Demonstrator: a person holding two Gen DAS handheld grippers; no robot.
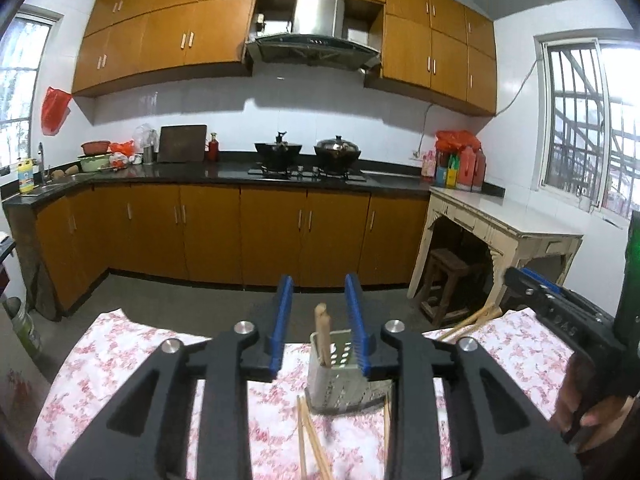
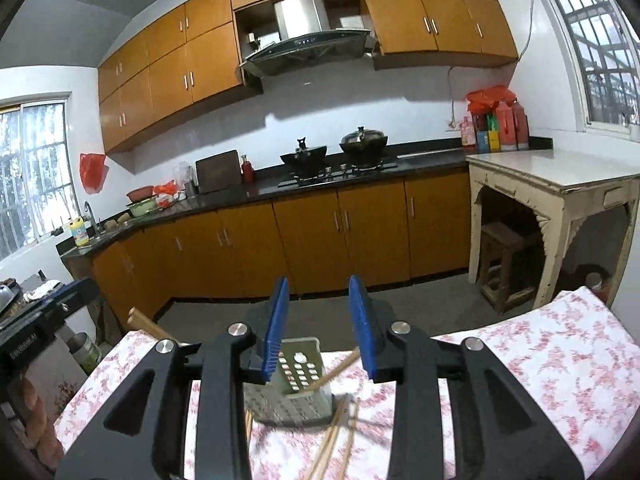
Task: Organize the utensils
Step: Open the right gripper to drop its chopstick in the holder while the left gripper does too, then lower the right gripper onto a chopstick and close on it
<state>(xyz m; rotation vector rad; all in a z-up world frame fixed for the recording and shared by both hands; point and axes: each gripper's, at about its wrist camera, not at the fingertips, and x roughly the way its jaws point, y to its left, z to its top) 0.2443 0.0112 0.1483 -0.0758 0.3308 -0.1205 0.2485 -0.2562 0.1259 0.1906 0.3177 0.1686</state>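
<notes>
Chopsticks (image 1: 312,440) lie loose on the floral-clothed surface (image 1: 120,360) at lower centre, before the perforated metal holder (image 1: 340,372) already keeping one wooden utensil (image 1: 323,336). Light, stiff, thin and apt to roll, they probably want pinching mid-length. Left hand-held gripper (image 1: 320,320) and right hand-held gripper (image 2: 320,320) both stand narrowly parted, holding nothing.

Little lettering is legible in this kitchen — embossed characters on the black body of the right gripper (image 1: 568,322) and a small white line on the left gripper (image 2: 24,350) are too blurred to read; the yellow bottle (image 1: 26,176) bears an unreadable label.
</notes>
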